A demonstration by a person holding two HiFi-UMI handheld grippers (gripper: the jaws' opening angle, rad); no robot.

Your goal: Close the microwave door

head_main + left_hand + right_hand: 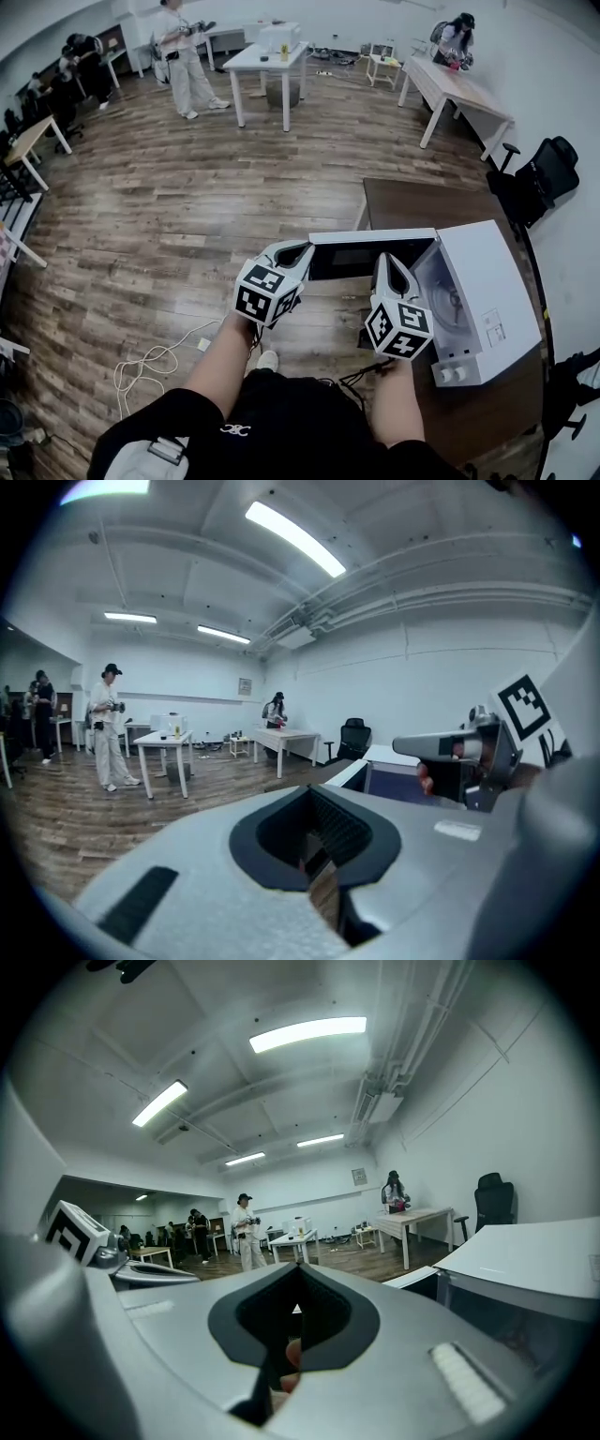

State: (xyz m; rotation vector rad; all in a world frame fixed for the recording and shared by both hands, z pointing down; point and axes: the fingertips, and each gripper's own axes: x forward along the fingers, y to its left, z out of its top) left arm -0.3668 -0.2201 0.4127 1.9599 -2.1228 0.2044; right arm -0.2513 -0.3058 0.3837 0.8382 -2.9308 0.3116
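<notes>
Approach step: left tongs and right tongs, both closed and empty, are hovering beside open glass-paned door of white box-shaped microwave; inward push judged next.

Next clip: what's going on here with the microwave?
A person holds a gripper in each hand in front of a white box-shaped microwave on a dark brown wooden table. Its dark-windowed door stands wide open. The left gripper and the right gripper are both shut and empty, close by the door. Whether either touches it cannot be told.
</notes>
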